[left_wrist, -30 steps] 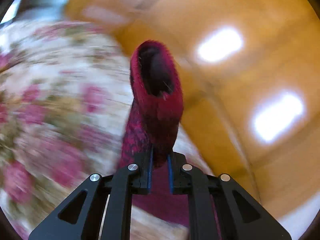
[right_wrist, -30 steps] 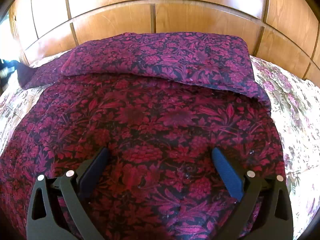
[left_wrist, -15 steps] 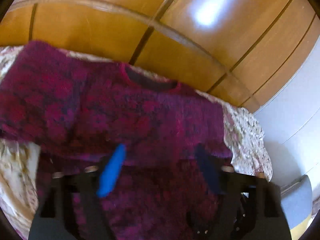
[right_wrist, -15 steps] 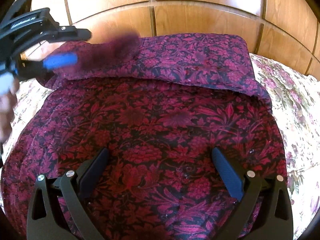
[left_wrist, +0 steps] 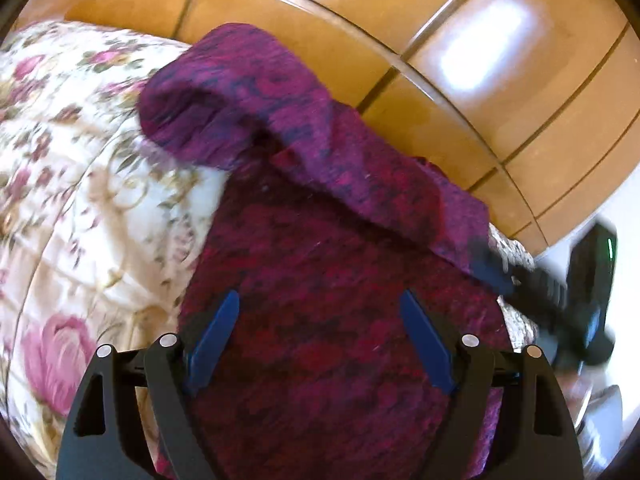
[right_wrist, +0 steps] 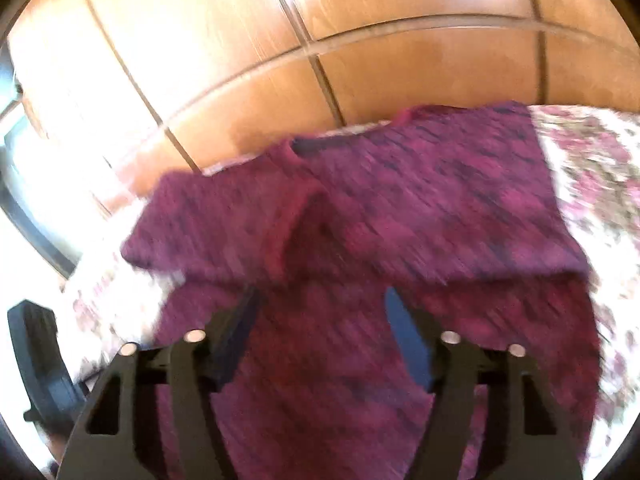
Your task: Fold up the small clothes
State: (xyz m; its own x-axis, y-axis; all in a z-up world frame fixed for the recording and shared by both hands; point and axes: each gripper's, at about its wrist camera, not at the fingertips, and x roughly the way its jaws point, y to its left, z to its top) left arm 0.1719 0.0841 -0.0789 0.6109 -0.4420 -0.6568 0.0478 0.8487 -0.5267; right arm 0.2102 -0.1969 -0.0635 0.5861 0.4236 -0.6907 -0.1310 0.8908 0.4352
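Observation:
A dark red and magenta knit sweater (left_wrist: pixel 328 280) lies flat on the floral bedspread (left_wrist: pixel 80 168). One sleeve (left_wrist: pixel 240 92) is folded loosely across its top. My left gripper (left_wrist: pixel 320 324) hovers over the body of the sweater, its jaws opening, with nothing pinched between the blue pads (left_wrist: pixel 216 336). In the right wrist view the sweater (right_wrist: pixel 400 220) shows its neckline (right_wrist: pixel 304 148) and both sleeves folded inward. My right gripper (right_wrist: pixel 320 320) hangs above the lower body, jaws closing, no cloth caught between them. The picture is blurred by motion.
A glossy wooden headboard (left_wrist: pixel 320 28) stands right behind the sweater, also filling the top of the right wrist view (right_wrist: pixel 360 40). The right gripper's blurred black body (left_wrist: pixel 560 300) shows at the right edge. A black object (right_wrist: pixel 36 364) sits at the left, beside the bed.
My left gripper let go of the sleeve, opened wide and swung over the sweater; the sleeve now lies folded on top. My right gripper rose, tilted, and its jaws narrowed.

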